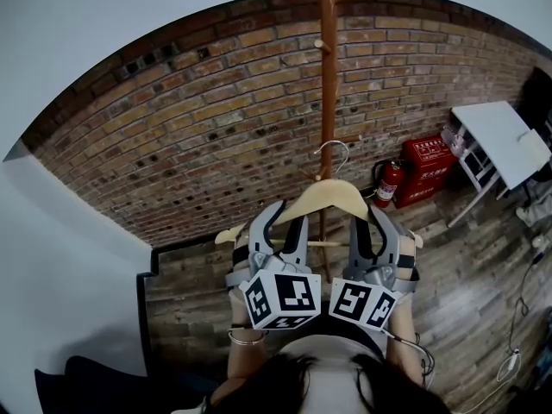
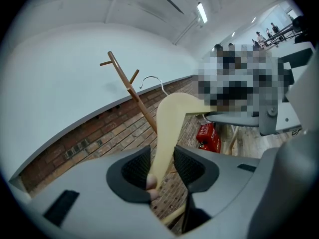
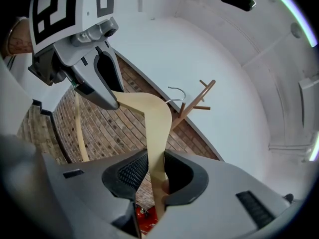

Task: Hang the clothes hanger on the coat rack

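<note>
Clothes hanger (image 1: 323,198), of pale wood with a wire hook (image 1: 333,150), is held level in the head view between the left gripper (image 1: 289,216) and the right gripper (image 1: 366,216), one on each arm of it. The hook is seen against the pole of the coat rack (image 1: 328,93), close to a low peg. Whether it touches the rack cannot be told from this view. The upper pegs are well above it. If the lift is judged from this steep angle alone, the hook may be knocked against the pole or passed beside a peg.

In the left gripper view, the jaws of the left gripper (image 2: 162,166) are closed on the hanger (image 2: 169,126), with only a thin edge of the wood caught between the pads. The hook (image 2: 152,79) is shown apart from the coat rack (image 2: 130,88), not yet over any peg. A slip is judged likely here if the smooth wood is twisted in the pads.

In the right gripper view, the jaws of the right gripper (image 3: 155,171) are clamped on the other arm of the hanger (image 3: 157,126), and the hook (image 3: 177,91) lies near the rack's pegs (image 3: 197,99) but clear of them. If one gripper is raised faster than the other, the hanger would be tilted and the hook turned off the peg's line.
</note>
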